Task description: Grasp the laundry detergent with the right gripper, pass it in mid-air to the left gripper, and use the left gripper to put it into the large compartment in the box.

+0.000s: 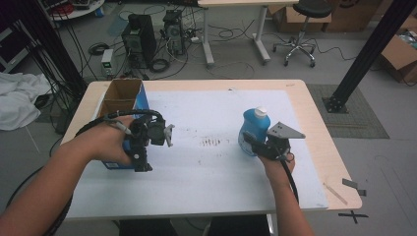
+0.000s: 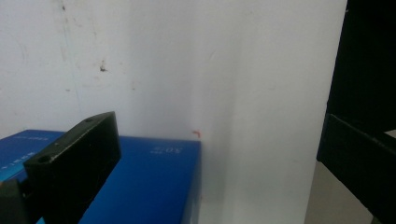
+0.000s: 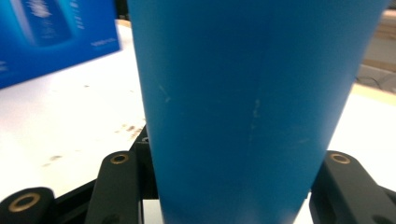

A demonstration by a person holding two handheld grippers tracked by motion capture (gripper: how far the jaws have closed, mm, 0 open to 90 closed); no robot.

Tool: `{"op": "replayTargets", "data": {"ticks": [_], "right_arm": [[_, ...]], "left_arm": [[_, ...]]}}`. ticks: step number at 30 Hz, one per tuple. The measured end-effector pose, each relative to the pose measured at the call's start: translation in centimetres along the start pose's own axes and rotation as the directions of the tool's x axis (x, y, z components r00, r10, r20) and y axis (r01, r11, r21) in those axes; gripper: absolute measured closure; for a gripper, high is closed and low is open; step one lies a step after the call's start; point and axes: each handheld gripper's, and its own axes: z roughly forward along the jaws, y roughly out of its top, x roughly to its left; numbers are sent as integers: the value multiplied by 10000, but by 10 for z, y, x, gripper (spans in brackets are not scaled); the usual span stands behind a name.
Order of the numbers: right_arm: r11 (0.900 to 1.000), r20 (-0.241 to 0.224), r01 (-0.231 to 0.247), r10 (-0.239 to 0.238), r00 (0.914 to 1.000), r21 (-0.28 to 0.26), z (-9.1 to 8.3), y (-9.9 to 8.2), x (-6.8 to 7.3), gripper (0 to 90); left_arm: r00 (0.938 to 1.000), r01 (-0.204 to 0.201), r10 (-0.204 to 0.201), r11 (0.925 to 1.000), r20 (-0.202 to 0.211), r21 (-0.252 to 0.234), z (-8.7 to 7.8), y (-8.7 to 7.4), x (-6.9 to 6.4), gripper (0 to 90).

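A blue bottle (image 1: 253,129) with a white cap stands upright on the white mat, right of centre. My right gripper (image 1: 251,142) is shut on its lower body from the near side. In the right gripper view the bottle (image 3: 243,93) sits between both black jaws of that gripper (image 3: 229,186), pressed at each side. An open-topped blue cardboard box (image 1: 120,98) stands at the table's left. My left gripper (image 1: 140,160) hovers at the box's near right corner, pointing down. In the left gripper view its jaws stand wide apart around my left gripper (image 2: 219,158), one over the blue box (image 2: 149,182), the other off it.
The white mat (image 1: 206,172) covers most of the wooden table. A thin wooden stick (image 1: 334,192) lies near the table's right front corner. Beyond the table, computer towers (image 1: 140,37), cables and an office chair (image 1: 300,29) stand on the floor. A black post (image 1: 366,54) rises at right.
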Motion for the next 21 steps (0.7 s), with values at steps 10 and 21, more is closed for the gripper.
{"op": "replayTargets", "data": {"ticks": [10, 21], "right_arm": [[9911, -3106, 1202, -1323, 9413, -576, -28, 42, 6, 466], [9634, -5382, 2561, -2578, 8024, -797, -16, 51, 41, 466]], "left_arm": [[9998, -191, 191, 9998, -1, -56, -15, 17, 3, 1], [9986, -505, 506, 9987, 147, -115, -24, 39, 2, 1]]}}
